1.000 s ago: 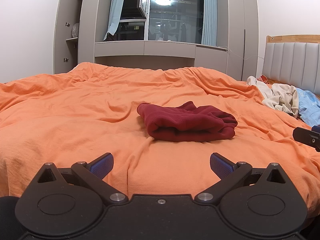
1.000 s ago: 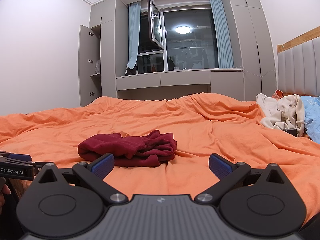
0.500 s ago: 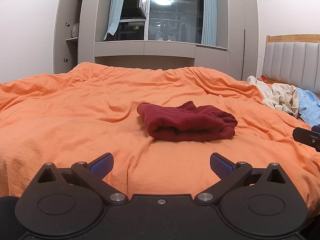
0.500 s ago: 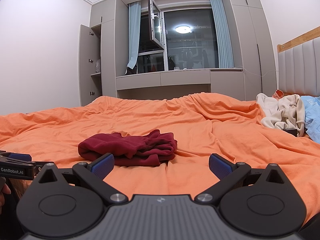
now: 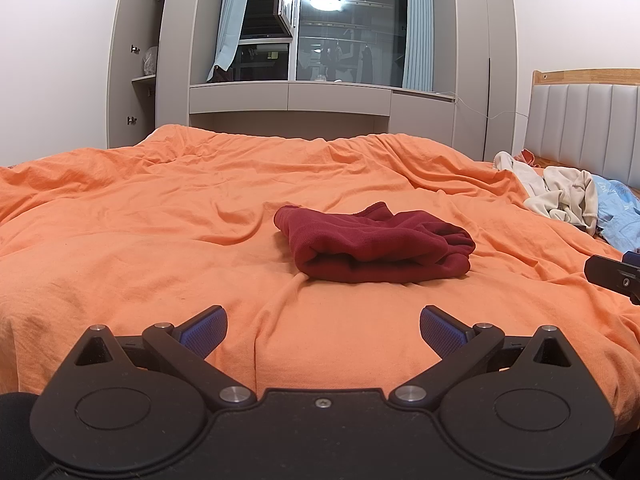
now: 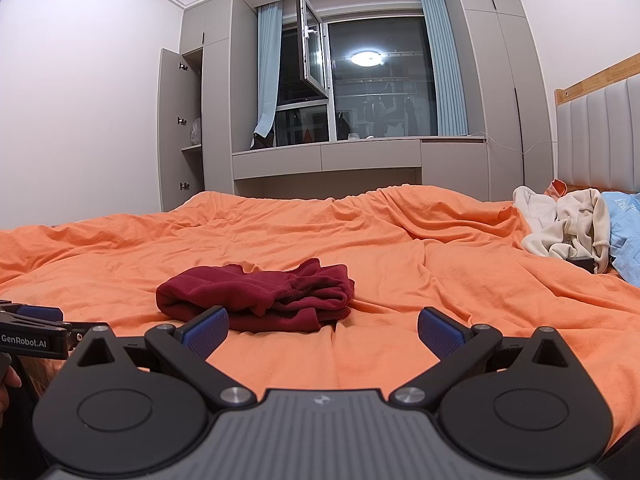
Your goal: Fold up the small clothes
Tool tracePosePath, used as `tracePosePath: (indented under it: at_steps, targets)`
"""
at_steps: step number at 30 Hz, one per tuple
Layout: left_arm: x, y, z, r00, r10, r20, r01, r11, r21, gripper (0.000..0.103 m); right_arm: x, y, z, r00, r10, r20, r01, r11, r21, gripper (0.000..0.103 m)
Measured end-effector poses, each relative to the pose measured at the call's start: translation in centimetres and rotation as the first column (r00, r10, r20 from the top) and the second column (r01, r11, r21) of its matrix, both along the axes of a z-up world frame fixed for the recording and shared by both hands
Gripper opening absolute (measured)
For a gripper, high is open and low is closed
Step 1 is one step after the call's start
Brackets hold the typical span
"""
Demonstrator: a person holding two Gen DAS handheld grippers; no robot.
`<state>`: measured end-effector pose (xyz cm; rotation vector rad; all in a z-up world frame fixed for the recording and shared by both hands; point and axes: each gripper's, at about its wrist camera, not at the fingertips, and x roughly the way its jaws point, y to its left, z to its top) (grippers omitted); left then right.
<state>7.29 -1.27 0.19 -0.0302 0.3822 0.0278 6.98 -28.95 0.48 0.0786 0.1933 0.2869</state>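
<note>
A dark red garment (image 5: 376, 246) lies folded in a compact bundle on the orange bedcover (image 5: 160, 240). It also shows in the right wrist view (image 6: 260, 298). My left gripper (image 5: 323, 330) is open and empty, held back from the bundle near the bed's front edge. My right gripper (image 6: 322, 330) is open and empty, to the right of the bundle and a little short of it. The tip of the right gripper shows at the right edge of the left wrist view (image 5: 614, 276). The left gripper shows at the left edge of the right wrist view (image 6: 32, 330).
A pile of cream clothes (image 6: 568, 226) and a light blue garment (image 6: 626, 236) lies at the far right by the padded headboard (image 6: 600, 136). Grey cabinets (image 6: 192, 128) and a window (image 6: 380, 80) stand behind the bed.
</note>
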Motion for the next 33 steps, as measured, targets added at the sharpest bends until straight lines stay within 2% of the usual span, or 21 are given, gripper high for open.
tracePosePath:
  at_steps: [11,16,19,33]
  targets:
    - [0.15,-0.05,-0.1,1.0,0.017,0.003,-0.017,1.0,0.004,0.102,0.0,0.01,0.04,1.0,0.0,-0.001,0.0,1.0,-0.001,0.103]
    - [0.2,-0.32,-0.55,0.996,0.088,0.011,-0.089,0.993,0.073,0.102,-0.01,0.03,0.05,1.0,0.0,-0.001,0.0,1.0,-0.001,0.103]
    - [-0.06,0.0,-0.45,0.997,0.078,0.027,-0.08,0.995,0.06,0.102,-0.02,0.04,0.07,1.0,0.0,-0.001,0.0,1.0,0.0,0.103]
    - [-0.08,0.24,-0.24,0.996,0.086,0.008,-0.086,0.995,0.06,0.102,-0.02,0.13,0.08,1.0,-0.001,-0.001,0.001,1.0,-0.002,0.103]
